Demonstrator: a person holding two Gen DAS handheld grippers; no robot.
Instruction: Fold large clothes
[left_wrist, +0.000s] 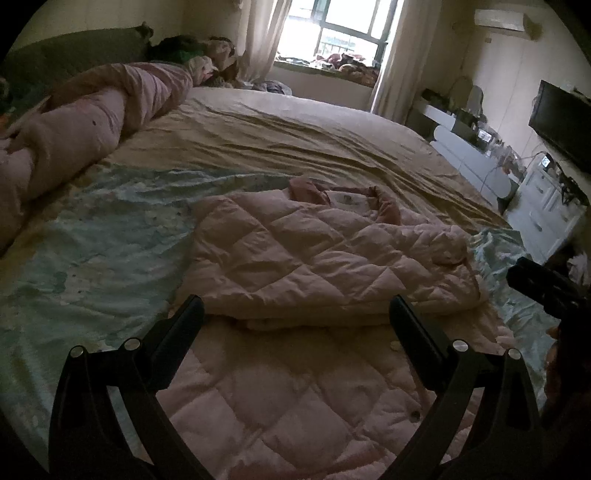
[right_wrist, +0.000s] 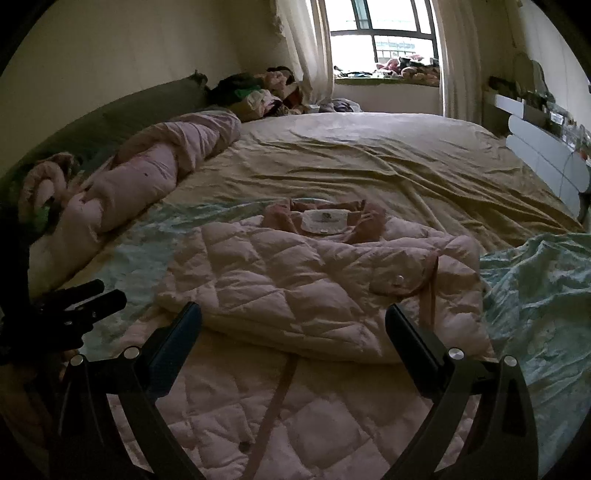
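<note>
- Quilted pink coat (left_wrist: 325, 254) lies mid-frame on the bed (left_wrist: 295, 140), its upper part with the collar (right_wrist: 325, 218) already doubled over the lower half.
- Left gripper (left_wrist: 295, 317) hovers at the fold's near edge, jaws spread, gripping nothing.
- Right gripper (right_wrist: 293, 321) likewise, released and empty; a loose strap (right_wrist: 273, 406) runs between its fingers.
- Judgement: next fold wants both grippers biting the lower hem evenly, at matching corners, tucking the strap in first so it doesn't trail.
</note>
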